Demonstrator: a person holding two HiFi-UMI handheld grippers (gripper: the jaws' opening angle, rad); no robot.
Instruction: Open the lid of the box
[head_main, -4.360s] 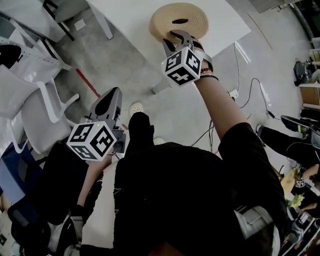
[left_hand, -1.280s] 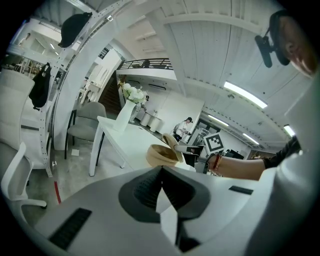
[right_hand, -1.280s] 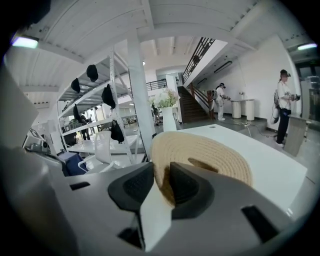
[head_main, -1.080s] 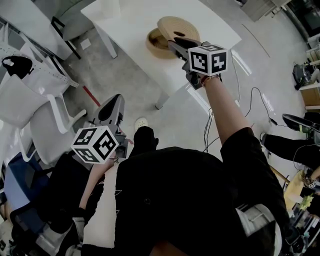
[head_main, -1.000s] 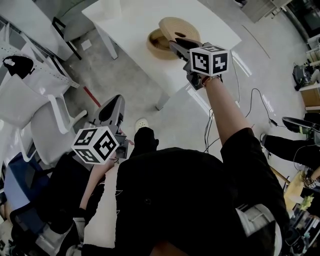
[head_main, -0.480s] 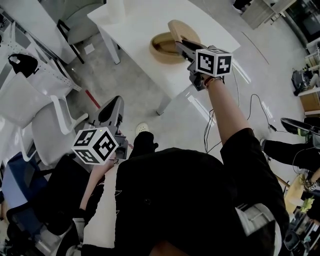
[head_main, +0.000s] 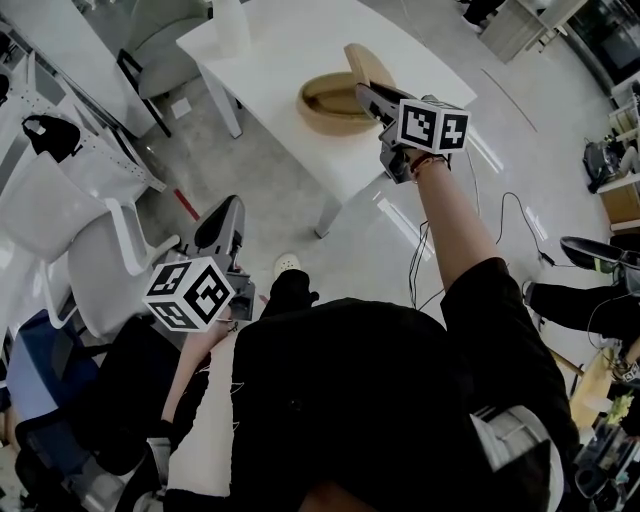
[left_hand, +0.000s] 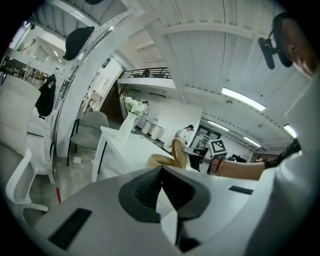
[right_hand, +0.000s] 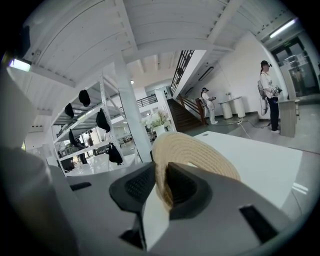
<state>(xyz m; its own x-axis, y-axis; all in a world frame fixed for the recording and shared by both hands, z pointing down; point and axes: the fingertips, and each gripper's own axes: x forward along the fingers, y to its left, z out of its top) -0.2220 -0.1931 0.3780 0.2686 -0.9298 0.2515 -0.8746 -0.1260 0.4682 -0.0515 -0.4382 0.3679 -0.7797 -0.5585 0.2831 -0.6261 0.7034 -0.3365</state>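
A round woven box (head_main: 325, 100) sits on the white table (head_main: 280, 50). Its lid (head_main: 362, 65) stands tilted up on edge above the box's right side, pinched at the rim by my right gripper (head_main: 368, 92). The right gripper view shows the woven lid (right_hand: 195, 150) pressed between both pads of my right gripper (right_hand: 162, 187), whose jaws have just been closing on it. My left gripper (head_main: 228, 205) hangs low over the floor, far from the table, shut and empty. From the left gripper (left_hand: 161, 170) I see the box (left_hand: 159, 160) and raised lid (left_hand: 178, 151) in the distance.
A white vase (head_main: 232, 25) stands at the table's far left corner. White chairs (head_main: 90, 250) and a grey chair (head_main: 165, 40) are to the left. Cables (head_main: 500, 190) lie on the floor at right. People (right_hand: 268, 95) stand far off.
The lid has gone from lying on the box to tilting steeply up on edge. My right gripper rose slightly with it. The left gripper stayed put.
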